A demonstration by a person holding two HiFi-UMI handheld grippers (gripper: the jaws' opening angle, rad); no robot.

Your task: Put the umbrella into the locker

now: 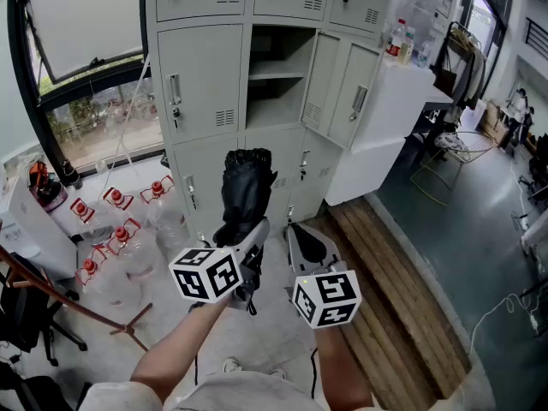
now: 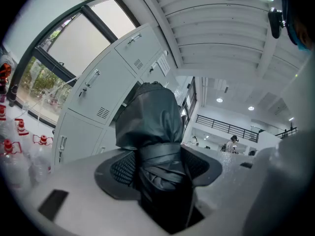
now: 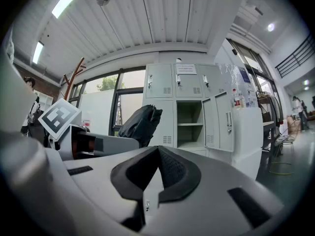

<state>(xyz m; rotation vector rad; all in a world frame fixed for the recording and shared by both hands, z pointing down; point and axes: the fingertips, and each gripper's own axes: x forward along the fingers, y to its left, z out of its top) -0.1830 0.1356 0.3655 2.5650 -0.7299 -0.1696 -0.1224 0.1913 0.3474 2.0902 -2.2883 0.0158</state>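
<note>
A folded black umbrella [image 1: 247, 187] stands upright in my left gripper [image 1: 244, 234], whose pads press on its strapped lower part. The left gripper view shows the umbrella [image 2: 150, 127] filling the gap of the left gripper [image 2: 157, 163]. Ahead is the grey locker bank with one compartment [image 1: 276, 75] open, its door [image 1: 342, 88] swung to the right. My right gripper [image 1: 306, 242] is beside the left one, shut and empty. In the right gripper view its pads [image 3: 172, 168] meet at the tips, with the umbrella [image 3: 140, 124] at left and the open compartment [image 3: 189, 124] beyond.
Several red-capped water bottles [image 1: 120, 234] sit on the floor at left under the window. A wooden coat stand [image 1: 77, 302] leans at lower left. A white counter [image 1: 385, 118] stands right of the lockers, with a wooden floor strip [image 1: 385, 289] in front of it.
</note>
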